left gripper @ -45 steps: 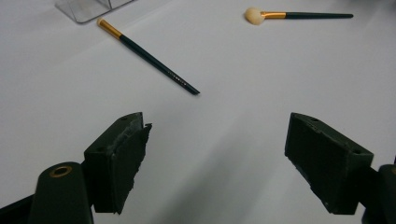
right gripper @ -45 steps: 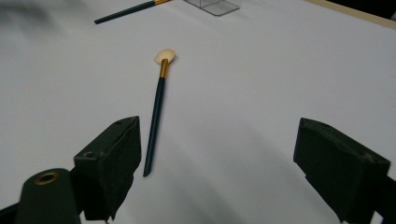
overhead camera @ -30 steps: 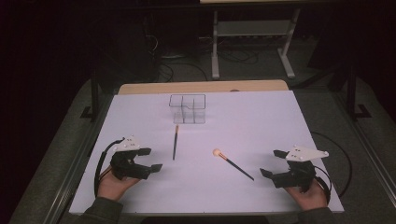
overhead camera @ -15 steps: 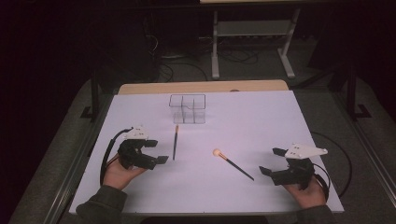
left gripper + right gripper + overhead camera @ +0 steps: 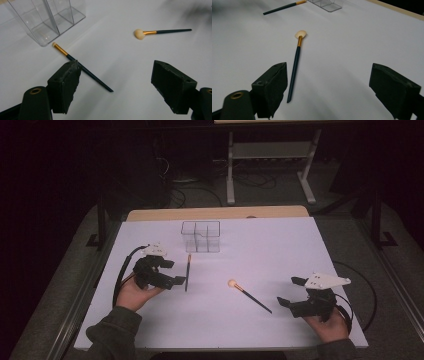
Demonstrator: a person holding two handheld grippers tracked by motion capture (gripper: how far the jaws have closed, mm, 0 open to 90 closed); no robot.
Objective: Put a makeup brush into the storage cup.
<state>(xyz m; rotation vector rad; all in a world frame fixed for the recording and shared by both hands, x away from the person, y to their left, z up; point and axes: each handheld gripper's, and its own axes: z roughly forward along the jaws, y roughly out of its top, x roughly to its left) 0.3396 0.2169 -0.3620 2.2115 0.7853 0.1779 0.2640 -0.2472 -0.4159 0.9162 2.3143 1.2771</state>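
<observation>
Bright white table (image 5: 280,250), dark surroundings (slightly grainy), soft shadows

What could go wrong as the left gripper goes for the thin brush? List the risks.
1. The thin brush lies flat on the white table; the open left gripper might skid over it or flick it away.
2. Its tip lies near the clear organizer, so a push could knock it against the wall.

Bench (image 5: 280,245): white top, pale wooden strip along the far edge. Lying on it: clear divided organiser (image 5: 200,236), towards the far side, apparently three compartments; thin dark brush (image 5: 187,272), just near of the organiser; round-headed brush (image 5: 248,294), mid-bench, well apart from it.
</observation>
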